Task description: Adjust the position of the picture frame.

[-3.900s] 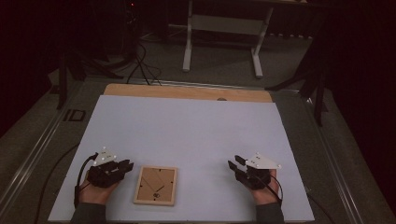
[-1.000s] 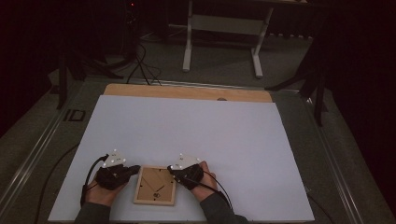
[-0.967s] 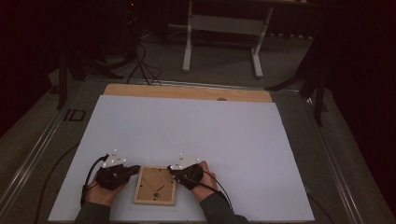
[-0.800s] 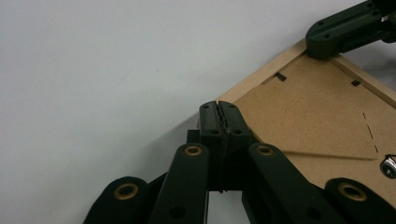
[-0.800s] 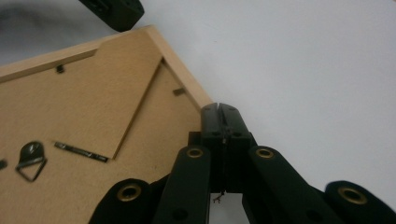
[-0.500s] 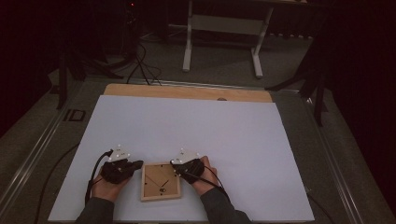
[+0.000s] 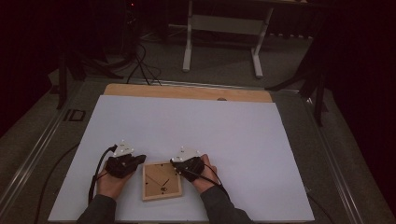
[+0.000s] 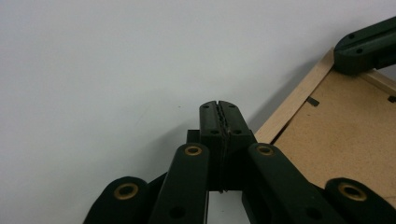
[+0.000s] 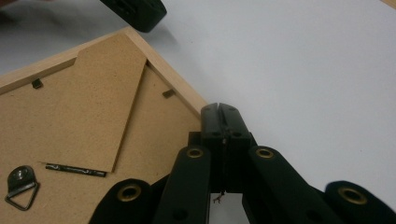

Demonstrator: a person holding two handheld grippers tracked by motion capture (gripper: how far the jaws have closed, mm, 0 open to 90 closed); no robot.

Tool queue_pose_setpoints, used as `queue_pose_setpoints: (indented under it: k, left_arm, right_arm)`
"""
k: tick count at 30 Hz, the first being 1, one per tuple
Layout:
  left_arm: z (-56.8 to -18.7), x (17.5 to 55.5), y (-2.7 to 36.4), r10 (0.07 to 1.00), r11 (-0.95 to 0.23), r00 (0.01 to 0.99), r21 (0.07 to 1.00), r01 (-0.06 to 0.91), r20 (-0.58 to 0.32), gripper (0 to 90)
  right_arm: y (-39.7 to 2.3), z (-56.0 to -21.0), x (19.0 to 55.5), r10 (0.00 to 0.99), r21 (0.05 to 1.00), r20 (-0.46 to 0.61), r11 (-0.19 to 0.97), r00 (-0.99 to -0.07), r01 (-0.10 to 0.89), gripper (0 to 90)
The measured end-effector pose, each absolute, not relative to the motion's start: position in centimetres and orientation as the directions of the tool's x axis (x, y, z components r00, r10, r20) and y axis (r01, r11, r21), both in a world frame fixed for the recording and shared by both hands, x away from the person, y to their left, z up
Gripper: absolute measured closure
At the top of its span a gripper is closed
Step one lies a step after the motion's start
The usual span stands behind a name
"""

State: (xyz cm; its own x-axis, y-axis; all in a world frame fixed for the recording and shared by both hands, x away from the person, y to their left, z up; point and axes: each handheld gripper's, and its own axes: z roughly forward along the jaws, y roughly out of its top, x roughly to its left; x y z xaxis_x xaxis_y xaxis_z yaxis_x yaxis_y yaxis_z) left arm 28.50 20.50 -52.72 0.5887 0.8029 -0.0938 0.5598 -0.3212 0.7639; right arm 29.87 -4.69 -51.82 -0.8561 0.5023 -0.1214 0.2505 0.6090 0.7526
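Observation:
A wooden picture frame lies face down on the white table sheet, its brown backboard up. The backboard carries an easel flap, small turn clips and a metal hanging ring. My left gripper is shut and empty, its tip against the frame's left edge near the upper corner. My right gripper is also shut and empty, its tip over the frame's right edge near the upper right corner. In the left gripper view, my shut jaws point past the frame toward the right gripper.
The sheet covers a wooden tabletop whose bare strip shows at the far side. Cables and a metal stand sit on the floor beyond. Broad white surface lies ahead and to the right of the frame.
The right gripper has come in from the far right to the frame. Over the last second the left hand shifted right, and the frame slid slightly right and turned a little.

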Motion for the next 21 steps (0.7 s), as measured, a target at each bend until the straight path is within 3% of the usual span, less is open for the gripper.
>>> queue_pose_setpoints:
  k: [10, 21]
  left_arm:
    - [-52.8, 28.2, 20.2, 0.78, -0.332, 0.615, 0.758, 0.561, -0.114, 89.6]
    - [-53.1, 26.5, 16.9, 0.677, -0.438, 0.729, 0.738, 0.514, -0.105, 89.7]
  right_arm:
    - [-4.6, -51.7, 30.5, 0.512, 0.742, -0.137, 0.62, -0.848, 0.254, 89.9]
    - [-4.5, -51.6, 31.5, 0.547, 0.733, -0.142, 0.618, -0.825, 0.283, 89.9]
